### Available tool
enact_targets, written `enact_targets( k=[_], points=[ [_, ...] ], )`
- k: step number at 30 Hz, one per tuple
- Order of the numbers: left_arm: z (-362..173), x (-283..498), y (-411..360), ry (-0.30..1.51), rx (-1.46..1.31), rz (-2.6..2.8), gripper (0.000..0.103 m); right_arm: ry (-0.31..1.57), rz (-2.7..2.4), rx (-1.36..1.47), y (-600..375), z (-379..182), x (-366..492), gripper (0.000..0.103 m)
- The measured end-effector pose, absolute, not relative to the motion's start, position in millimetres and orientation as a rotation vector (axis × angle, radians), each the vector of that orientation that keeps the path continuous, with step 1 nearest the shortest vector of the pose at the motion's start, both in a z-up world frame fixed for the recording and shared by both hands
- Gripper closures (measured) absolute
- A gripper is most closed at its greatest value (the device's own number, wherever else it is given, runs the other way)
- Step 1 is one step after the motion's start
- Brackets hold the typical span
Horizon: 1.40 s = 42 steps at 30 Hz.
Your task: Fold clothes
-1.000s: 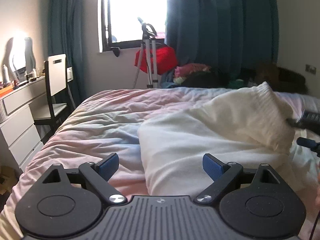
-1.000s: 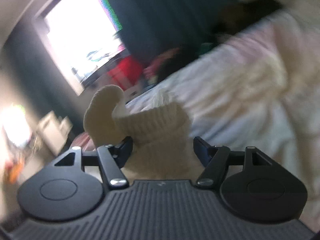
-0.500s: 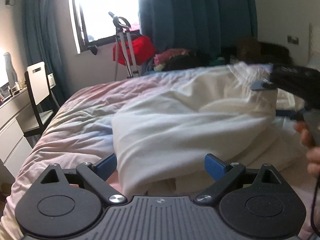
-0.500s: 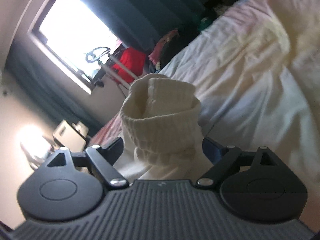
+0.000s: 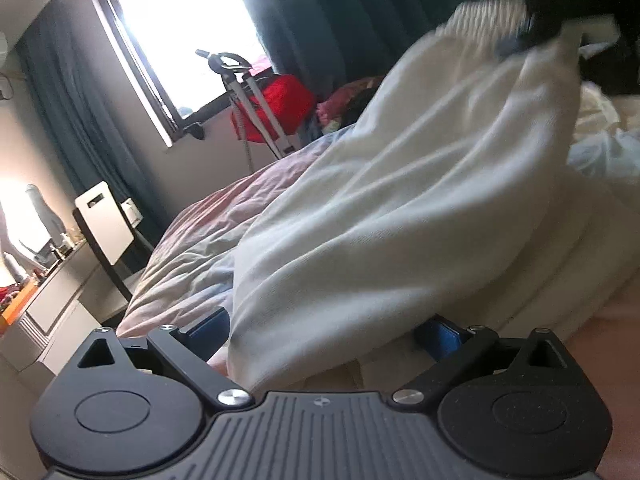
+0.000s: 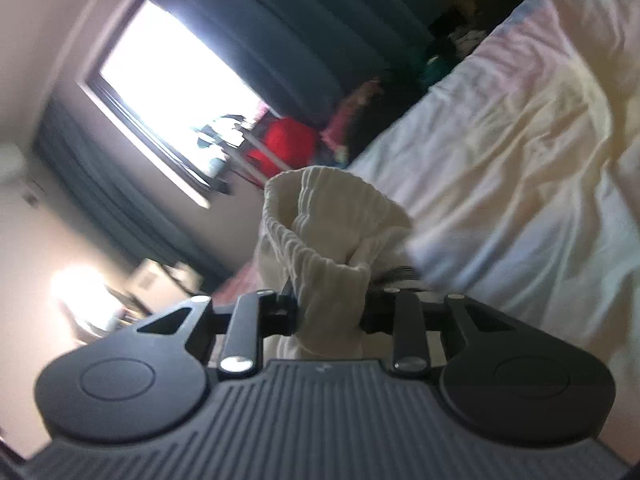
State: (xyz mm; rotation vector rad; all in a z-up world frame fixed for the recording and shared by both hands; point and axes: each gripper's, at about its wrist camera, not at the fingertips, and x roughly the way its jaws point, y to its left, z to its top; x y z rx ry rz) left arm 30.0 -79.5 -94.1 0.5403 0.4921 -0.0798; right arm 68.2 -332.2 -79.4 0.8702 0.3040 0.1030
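With our right tongs closing on the ribbed hem of the cream garment draped mid-frame over the bed, and our left tongs opening around its lower edge without pinching, the bunched hem may slip free.
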Motion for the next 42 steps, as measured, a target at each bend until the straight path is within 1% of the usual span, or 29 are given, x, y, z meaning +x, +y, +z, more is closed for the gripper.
enact_targets(
  k=[4, 8, 9, 11, 12, 13, 14, 15, 16, 19, 23, 24, 25, 27, 32, 36, 38, 39, 40, 41, 42],
  points=[
    [-94.6, 28.2, -81.6, 0.404, 0.564, -0.007, 0.002, 0.308, 0.098, 0.867, -335.8, -70.7, 51.3, 0.072],
    [-100.0, 28.0, -80.3, 0.296, 0.643, 0.177, 0.002, 0.370, 0.009, 0.863, -340.5, -88.1, 42.5, 0.071],
    [-99.2, 29.2, -77.2, 0.305, 0.634, 0.204, 0.002, 0.395, -0.024, 0.846, -340.3, -93.8, 41.9, 0.069],
    [-89.7, 32.7, -59.5, 0.372, 0.502, 0.225, 0.002, 0.429, -0.074, 0.795, -336.4, -100.0, 40.8, 0.064],
    [-84.5, 34.5, -49.4, 0.407, 0.425, 0.229, 0.002, 0.444, -0.088, 0.771, -334.5, -101.7, 41.1, 0.057],
    [-79.4, 36.2, -39.4, 0.441, 0.348, 0.232, 0.002, 0.459, -0.102, 0.748, -332.6, -103.5, 41.4, 0.047],
    [-75.6, 37.0, -31.1, 0.454, 0.301, 0.240, 0.002, 0.471, -0.105, 0.742, -333.4, -105.8, 42.5, 0.040],
    [-72.2, 37.5, -24.2, 0.463, 0.264, 0.247, 0.002, 0.481, -0.105, 0.743, -335.0, -108.3, 44.0, 0.030],
    [-69.5, 37.9, -18.3, 0.473, 0.227, 0.251, 0.002, 0.490, -0.098, 0.754, -336.9, -110.9, 45.5, 0.028],
    [-67.6, 39.9, -6.7, 0.517, 0.160, 0.249, 0.002, 0.516, -0.057, 0.791, -341.2, -119.0, 49.8, 0.028],
    [-71.6, 39.0, -3.2, 0.543, 0.148, 0.251, 0.002, 0.598, -0.026, 0.840, -345.5, -136.9, 61.8, 0.028],
    [-73.0, 37.5, -3.3, 0.547, 0.147, 0.253, 0.002, 0.620, -0.014, 0.879, -348.3, -144.2, 65.3, 0.025],
    [-73.5, 35.2, -4.3, 0.552, 0.137, 0.253, 0.001, 0.633, -0.013, 0.910, -350.7, -150.4, 65.9, 0.019],
    [-74.8, 34.1, -3.3, 0.565, 0.113, 0.248, 0.000, 0.632, 0.005, 0.960, -352.9, -157.6, 65.2, 0.018],
    [-76.8, 39.4, 1.3, 0.595, 0.064, 0.252, 0.000, 0.608, 0.116, 0.976, -344.2, -151.1, 65.3, 0.015],
    [-78.0, 41.4, 2.3, 0.612, 0.050, 0.245, 0.001, 0.499, 0.213, 0.942, -337.8, -132.8, 58.8, 0.015],
    [-78.2, 42.0, 2.7, 0.616, 0.043, 0.241, 0.001, 0.494, 0.216, 0.949, -338.3, -132.9, 59.4, 0.015],
    [-77.9, 42.2, 2.3, 0.618, 0.041, 0.236, 0.001, 0.509, 0.202, 0.950, -338.4, -134.8, 61.0, 0.016],
    [-77.9, 42.2, 1.8, 0.622, 0.042, 0.231, 0.001, 0.540, 0.178, 0.946, -338.0, -138.3, 63.1, 0.022],
    [-78.2, 42.4, 0.8, 0.627, 0.045, 0.225, 0.001, 0.578, 0.148, 0.930, -336.8, -142.4, 65.4, 0.024],
    [-78.5, 42.6, -0.2, 0.632, 0.049, 0.218, 0.001, 0.601, 0.124, 0.910, -335.9, -144.6, 66.4, 0.034]
  ],
)
